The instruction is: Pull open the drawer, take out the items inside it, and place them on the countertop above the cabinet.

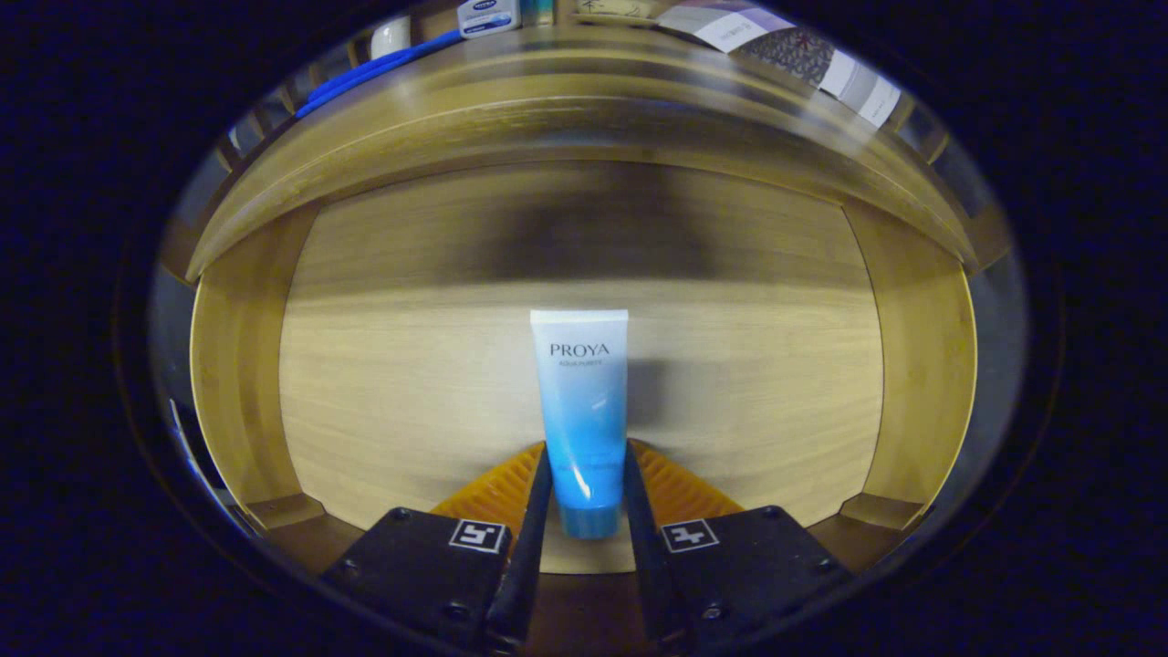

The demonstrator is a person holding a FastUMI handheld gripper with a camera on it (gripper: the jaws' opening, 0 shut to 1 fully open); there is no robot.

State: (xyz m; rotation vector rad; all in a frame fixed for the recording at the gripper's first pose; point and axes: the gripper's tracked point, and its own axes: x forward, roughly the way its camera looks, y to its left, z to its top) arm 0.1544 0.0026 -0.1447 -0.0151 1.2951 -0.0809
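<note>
A blue and white tube (pixel 582 401) stands between my fingers, cap end toward me and crimped white end pointing away. My gripper (pixel 584 456) is shut on the tube, both fingers pressing its lower blue part. Below and beyond it lies the pulled-open wooden drawer (pixel 411 365), whose pale floor shows all around the tube. Whether the tube rests on the floor or hangs just above it, I cannot tell. The countertop (pixel 566 64) of the cabinet runs across beyond the drawer.
The drawer's side walls (pixel 233 365) rise left and right of my fingers. On the countertop lie a blue toothbrush (pixel 383 68), a small white and blue box (pixel 488 16) and a patterned packet (pixel 794 50). A shadow darkens the drawer's far part.
</note>
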